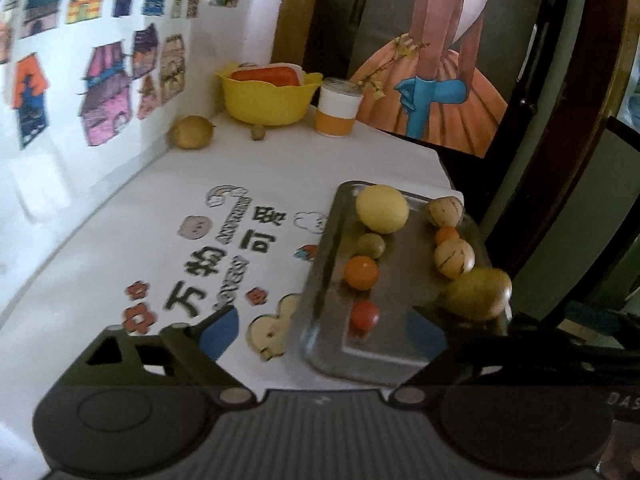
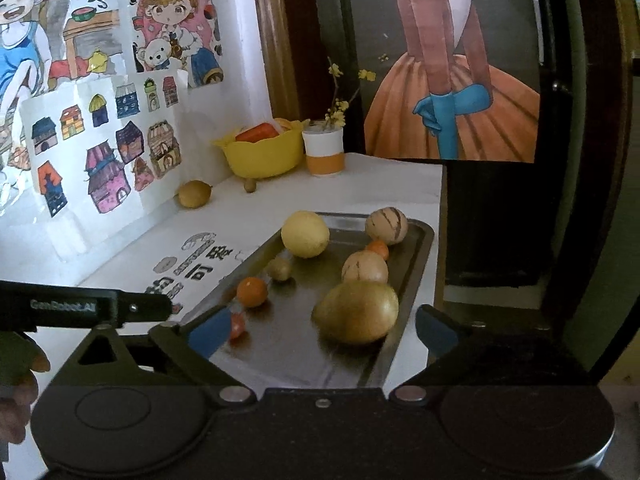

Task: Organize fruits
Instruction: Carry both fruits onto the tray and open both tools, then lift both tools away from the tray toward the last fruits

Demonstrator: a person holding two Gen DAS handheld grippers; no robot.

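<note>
Left wrist cam: left gripper (image 1: 320, 332) w/ jaws spread wide, nothing between them, hanging over the near-left end of the tray (image 1: 320, 264). Tray sits on the white table (image 1: 120, 240), near its right edge. On the tray, left row: lemon (image 1: 382, 209) at the far end, then a small green fruit (image 1: 371, 245), an orange (image 1: 361, 272), a tomato (image 1: 364, 315) nearest. Right row: striped melon (image 1: 445, 211), small orange fruit (image 1: 447, 235), 2nd striped melon (image 1: 454, 258), then a blurred green-yellow mango (image 1: 476, 294) at the near right. Far back on the table: yellow bowl (image 1: 268, 98), cup (image 1: 339, 107), a brownish fruit (image 1: 191, 132) by the wall, a small nut-like thing (image 1: 258, 132).

Right wrist cam: right gripper (image 2: 322, 330) also wide open, gripping nothing. The mango (image 2: 356, 311) lies on the tray (image 2: 412, 280) betw. the two blue pads (image 2: 210, 336), touching neither. Tomato (image 2: 237, 326) just beside the left pad, partly hidden. Other tool's black arm (image 2: 88, 308) comes in from the left, a hand (image 2: 16, 372) below it. Lemon (image 2: 305, 234) and both melons (image 2: 386, 226) sit further back.
</note>
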